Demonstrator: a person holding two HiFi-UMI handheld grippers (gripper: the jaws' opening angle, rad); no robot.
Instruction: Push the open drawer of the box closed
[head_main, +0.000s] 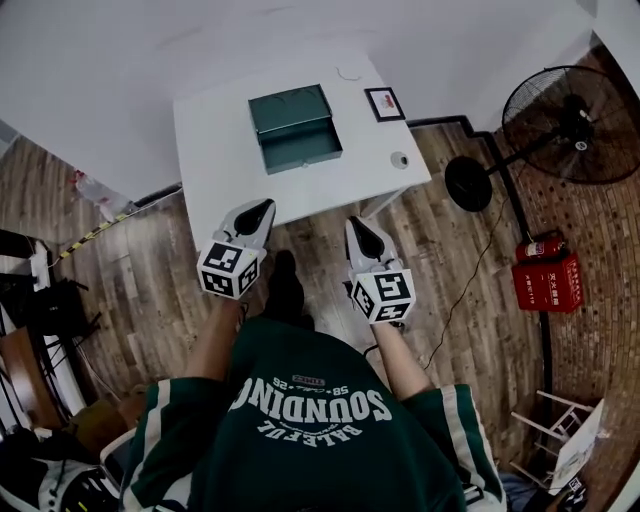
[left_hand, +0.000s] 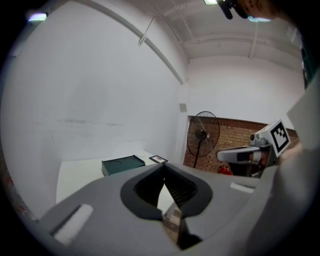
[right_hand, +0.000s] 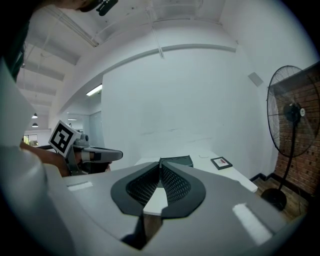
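A dark green box stands on the white table, with its drawer pulled out toward me. Both grippers hang short of the table's near edge, well apart from the box. My left gripper has its jaws closed tip to tip with nothing between them. My right gripper is likewise shut and empty. In the left gripper view the box lies far ahead beyond the left gripper. In the right gripper view the box sits just past the right gripper.
A small framed picture and a small round object lie on the table right of the box. A standing fan and red fire extinguishers are on the wooden floor to the right. Clutter fills the far left.
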